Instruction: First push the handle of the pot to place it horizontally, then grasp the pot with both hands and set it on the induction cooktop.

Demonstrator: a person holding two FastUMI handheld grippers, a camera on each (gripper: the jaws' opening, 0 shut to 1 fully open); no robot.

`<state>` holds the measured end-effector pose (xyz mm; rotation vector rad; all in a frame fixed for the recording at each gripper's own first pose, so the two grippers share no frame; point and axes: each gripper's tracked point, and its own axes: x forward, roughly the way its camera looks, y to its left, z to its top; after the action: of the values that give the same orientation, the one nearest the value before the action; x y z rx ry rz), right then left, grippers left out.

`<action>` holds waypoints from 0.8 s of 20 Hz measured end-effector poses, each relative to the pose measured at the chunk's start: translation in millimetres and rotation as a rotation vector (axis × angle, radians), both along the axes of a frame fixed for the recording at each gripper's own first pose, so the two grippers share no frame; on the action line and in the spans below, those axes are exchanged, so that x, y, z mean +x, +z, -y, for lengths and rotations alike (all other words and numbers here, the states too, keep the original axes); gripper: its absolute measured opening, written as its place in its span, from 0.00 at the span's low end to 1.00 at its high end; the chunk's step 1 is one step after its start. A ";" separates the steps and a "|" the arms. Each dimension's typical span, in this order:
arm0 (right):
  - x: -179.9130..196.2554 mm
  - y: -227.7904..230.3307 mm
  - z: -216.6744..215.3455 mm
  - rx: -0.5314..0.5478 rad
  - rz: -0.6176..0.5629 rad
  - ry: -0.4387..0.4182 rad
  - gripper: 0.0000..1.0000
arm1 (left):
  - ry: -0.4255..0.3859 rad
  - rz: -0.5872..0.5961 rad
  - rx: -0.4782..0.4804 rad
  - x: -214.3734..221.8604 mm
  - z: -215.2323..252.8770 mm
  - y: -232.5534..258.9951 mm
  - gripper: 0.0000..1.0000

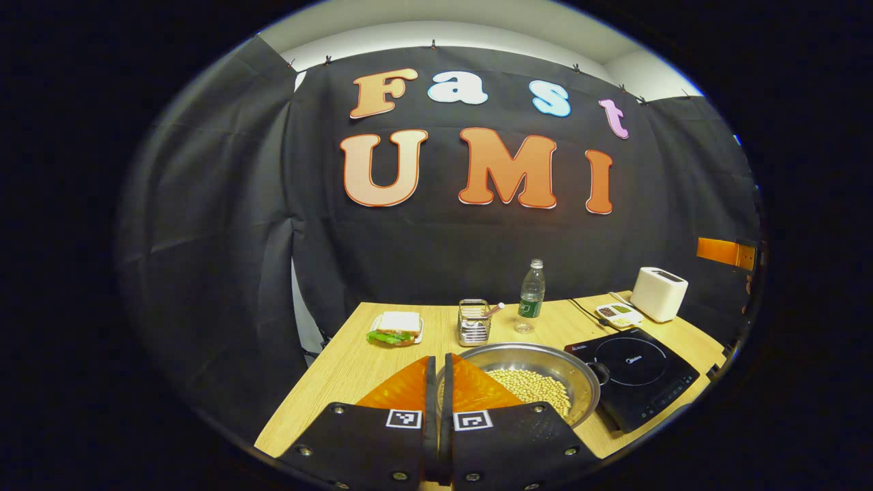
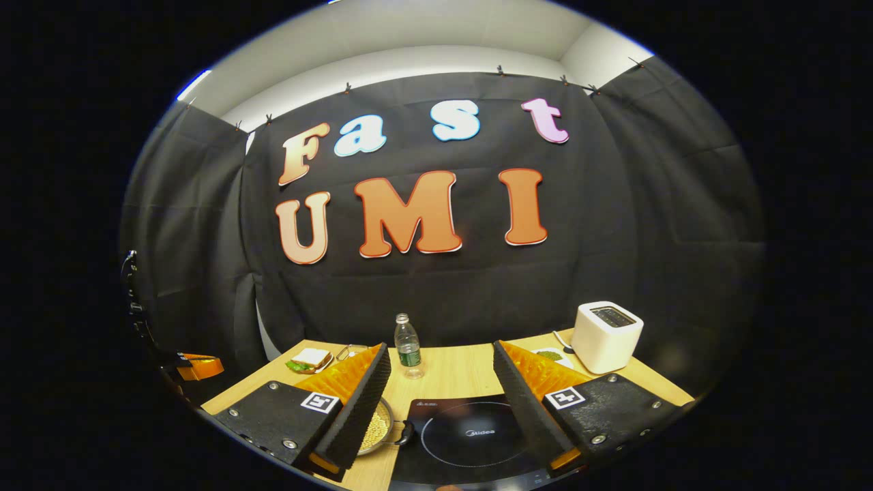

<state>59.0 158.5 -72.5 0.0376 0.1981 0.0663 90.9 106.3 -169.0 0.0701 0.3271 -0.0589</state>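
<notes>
In the left gripper view the wooden counter (image 1: pixel 354 372) runs back to the black cloth wall, its left edge slanting from about 7 o'clock up to 11 o'clock of the pot, with bare wood along that side. The left gripper (image 1: pixel 438 382) sits at the bottom of the view, jaws closed together with nothing between them, their tips just over the near rim of the pot (image 1: pixel 545 372). The pot (a shallow steel pan holding pale beans) stands on the counter just beside the induction cooktop (image 1: pixel 638 378), which lies at its 3 o'clock. The pot's dark handle (image 1: pixel 600 372) points toward 3 o'clock, reaching the cooktop's edge. Behind the pot, at 12 o'clock, stand a wire holder (image 1: pixel 473 322) and a water bottle (image 1: pixel 531 295); a sandwich on a plate (image 1: pixel 396 328) lies at 10 o'clock. At about 2 o'clock, a small divided dish (image 1: pixel 619 314) and a white toaster (image 1: pixel 659 293) sit near the back edge.

In the right gripper view the right gripper (image 2: pixel 442 389) has its jaws wide apart, holding nothing, framing the cooktop (image 2: pixel 470 436), whose top is bare. The pot (image 2: pixel 379 428) shows partly behind the left finger, at 9 o'clock of the cooktop, its handle (image 2: pixel 406 432) pointing toward 3 o'clock and meeting the cooktop's edge. The bottle (image 2: pixel 408 346) stands at 12 o'clock, the toaster (image 2: pixel 606 335) at 2 o'clock, the sandwich (image 2: pixel 310 359) at 10 o'clock.
</notes>
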 end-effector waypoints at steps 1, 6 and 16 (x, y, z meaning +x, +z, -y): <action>3.8 -6.3 -9.3 -0.009 -0.009 0.006 0.94 | -0.005 -0.011 -0.007 1.5 -4.3 -6.6 0.02; 24.9 -49.0 -48.8 -0.055 -0.081 0.028 0.94 | -0.023 -0.098 -0.088 22.2 -20.9 -49.2 0.21; 52.0 -175.5 -64.8 -0.146 -0.329 0.027 0.95 | -0.043 -0.314 -0.146 62.4 -30.6 -154.9 0.78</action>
<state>111.0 223.3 -248.0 -0.1004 0.5315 0.0724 153.3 136.9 -323.9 -0.0781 0.6340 -0.1366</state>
